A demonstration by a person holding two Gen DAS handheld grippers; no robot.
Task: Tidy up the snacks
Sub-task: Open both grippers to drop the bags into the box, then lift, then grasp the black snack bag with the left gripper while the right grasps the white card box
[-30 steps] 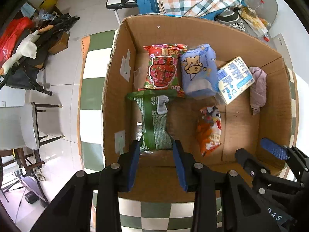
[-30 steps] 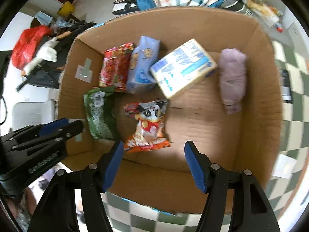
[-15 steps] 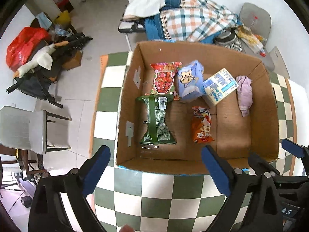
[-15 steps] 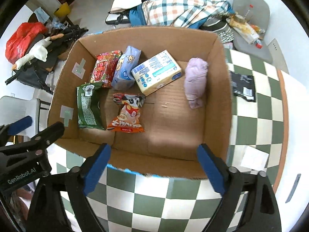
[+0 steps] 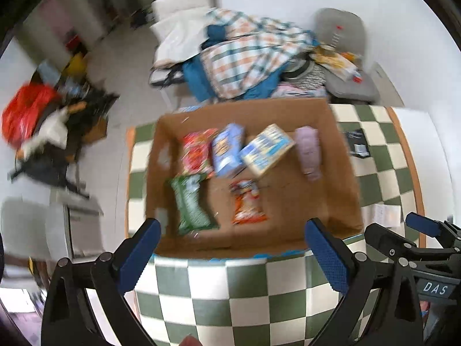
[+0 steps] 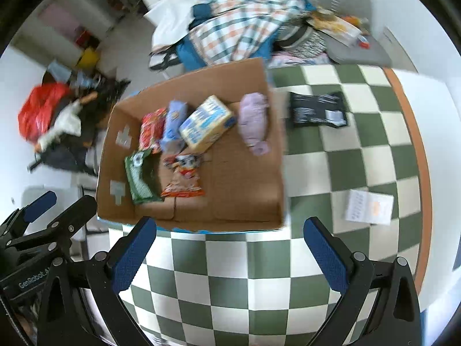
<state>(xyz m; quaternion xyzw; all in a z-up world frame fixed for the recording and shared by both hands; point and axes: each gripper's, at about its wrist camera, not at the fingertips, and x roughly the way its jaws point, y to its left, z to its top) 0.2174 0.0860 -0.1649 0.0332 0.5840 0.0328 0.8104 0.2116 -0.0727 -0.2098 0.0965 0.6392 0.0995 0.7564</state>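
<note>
Left wrist view: both tools (left (image 5: pixel 230 248), right (image 6: pixel 230 245)) gape wide, empty, above the checkered bench (image 5: pixel 230 297). Snacks lie in the cardboard box (image 5: pixel 340 173).

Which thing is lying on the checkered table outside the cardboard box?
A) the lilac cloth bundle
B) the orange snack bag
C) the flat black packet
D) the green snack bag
C: the flat black packet lies on the green-and-white checkered table beside the brown cardboard box, while the green snack bag, orange snack bag and lilac cloth bundle lie inside it.
</note>
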